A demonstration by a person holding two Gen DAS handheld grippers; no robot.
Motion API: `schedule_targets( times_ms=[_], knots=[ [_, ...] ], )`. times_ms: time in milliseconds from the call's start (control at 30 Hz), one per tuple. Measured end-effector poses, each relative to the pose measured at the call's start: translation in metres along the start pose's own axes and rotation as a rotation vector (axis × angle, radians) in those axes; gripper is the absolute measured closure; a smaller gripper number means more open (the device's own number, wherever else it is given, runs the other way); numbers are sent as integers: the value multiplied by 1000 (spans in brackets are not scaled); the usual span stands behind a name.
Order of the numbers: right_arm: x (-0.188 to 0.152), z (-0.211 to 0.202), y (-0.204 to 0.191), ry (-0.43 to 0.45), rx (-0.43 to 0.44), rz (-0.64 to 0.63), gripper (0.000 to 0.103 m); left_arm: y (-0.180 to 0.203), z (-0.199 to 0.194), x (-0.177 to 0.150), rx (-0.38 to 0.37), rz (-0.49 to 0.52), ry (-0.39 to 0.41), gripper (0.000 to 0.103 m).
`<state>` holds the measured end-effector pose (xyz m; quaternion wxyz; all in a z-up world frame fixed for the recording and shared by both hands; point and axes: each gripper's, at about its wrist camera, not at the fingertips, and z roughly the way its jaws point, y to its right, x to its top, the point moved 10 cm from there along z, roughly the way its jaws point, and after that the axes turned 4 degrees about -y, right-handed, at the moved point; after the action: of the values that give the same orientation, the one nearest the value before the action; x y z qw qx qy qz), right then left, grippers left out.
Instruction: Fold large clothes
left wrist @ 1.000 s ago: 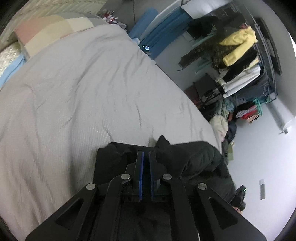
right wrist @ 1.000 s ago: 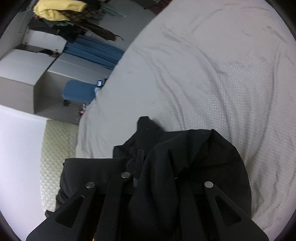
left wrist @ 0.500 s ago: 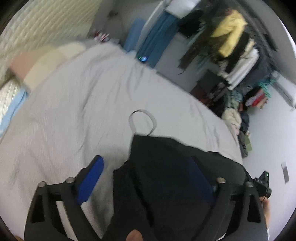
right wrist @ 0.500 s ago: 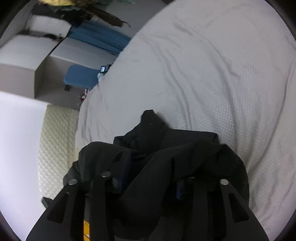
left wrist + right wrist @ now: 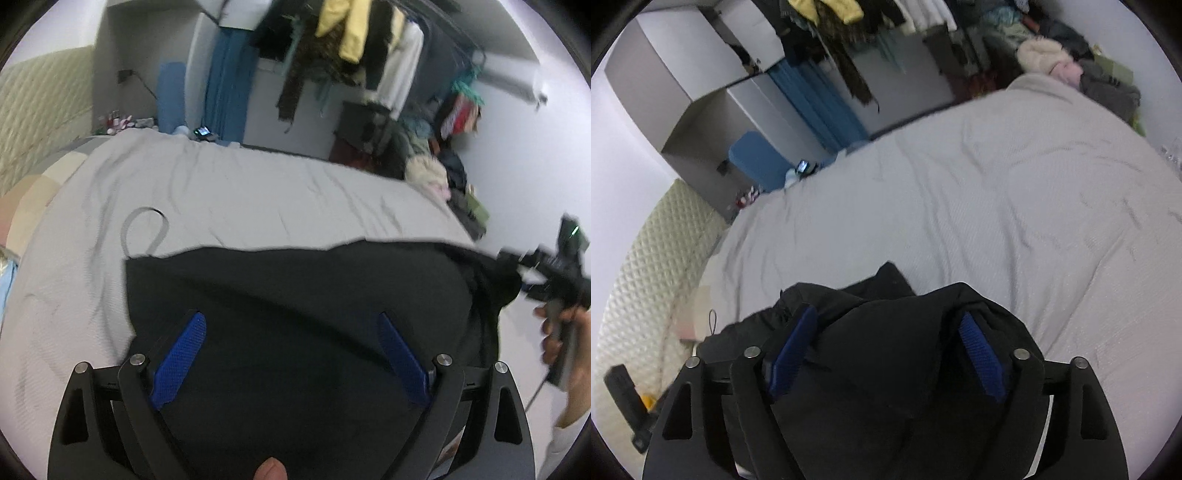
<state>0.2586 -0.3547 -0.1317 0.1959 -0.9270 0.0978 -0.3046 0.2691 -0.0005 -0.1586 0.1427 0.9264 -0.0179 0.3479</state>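
A large black garment (image 5: 295,295) lies on the near edge of the grey bed (image 5: 258,195). In the left wrist view my left gripper (image 5: 290,321) is open, its blue pads wide apart over the cloth. A grey drawstring loop (image 5: 146,229) lies on the bed beyond the garment. The right gripper (image 5: 554,273) shows at the garment's right end, a hand on its handle. In the right wrist view my right gripper (image 5: 888,321) is open, with a bunched fold of the black garment (image 5: 886,350) lying between the blue pads.
A clothes rack (image 5: 369,48) with hanging clothes stands past the bed, with a clothes pile (image 5: 428,170) on the floor. A padded headboard (image 5: 639,280) is at the left. Blue curtains (image 5: 816,103) and white cabinets (image 5: 701,48) line the far wall.
Both grippers have opened and let go of the black garment. Both cameras have tilted up toward the room. The garment now lies spread wider on the bed.
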Motion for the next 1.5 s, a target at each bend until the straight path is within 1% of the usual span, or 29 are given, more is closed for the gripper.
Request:
schedule_targets(
  times_ms=[33,100,167,200,233,267,367,433,500,533,633,733,833,900,1067,1133,1233,1367,1500],
  knots=[
    [1,-4,1,28,-11,-5,16,3,9,-5,13,14,-10,9],
    [2,-13,3,82,-42,-24,14,7,23,-11,40,35,-22,9],
    [1,-20,1,126,-51,-49,12,11,34,-18,75,65,-17,9],
    [-3,-23,-3,161,-53,-70,8,12,39,-19,96,81,-12,9],
    [-8,-18,-8,169,-53,-93,3,11,44,-21,115,91,-10,9],
    [-16,-10,-16,164,-46,-120,2,11,50,-23,124,94,-9,9],
    [-42,28,-42,106,-12,-201,2,12,65,-22,156,105,-12,8],
    [-67,72,-63,17,29,-263,2,13,74,-21,172,116,-13,8],
    [-80,102,-72,-19,18,-309,2,8,83,-18,180,110,-17,8],
    [-83,116,-75,-14,-2,-339,1,6,89,-17,186,106,-21,8],
    [-75,133,-84,34,-32,-385,0,-5,104,-10,194,86,-44,7],
    [-66,147,-83,29,-42,-382,0,-9,116,-2,201,65,-63,6],
    [-63,157,-81,21,-49,-373,0,-10,126,5,208,79,-74,6],
    [-65,159,-78,20,-52,-368,0,-11,130,6,202,85,-78,6],
    [-65,162,-76,34,-61,-380,0,-16,143,13,170,58,-95,5],
    [-60,169,-76,35,-57,-371,0,-19,151,17,158,41,-101,4],
    [-52,182,-73,27,-49,-363,0,-22,166,22,129,27,-131,4],
    [-42,198,-67,26,-45,-341,0,-27,188,35,124,2,-142,2],
    [-42,204,-67,31,-40,-345,0,-29,196,38,133,1,-140,2]
  ],
)
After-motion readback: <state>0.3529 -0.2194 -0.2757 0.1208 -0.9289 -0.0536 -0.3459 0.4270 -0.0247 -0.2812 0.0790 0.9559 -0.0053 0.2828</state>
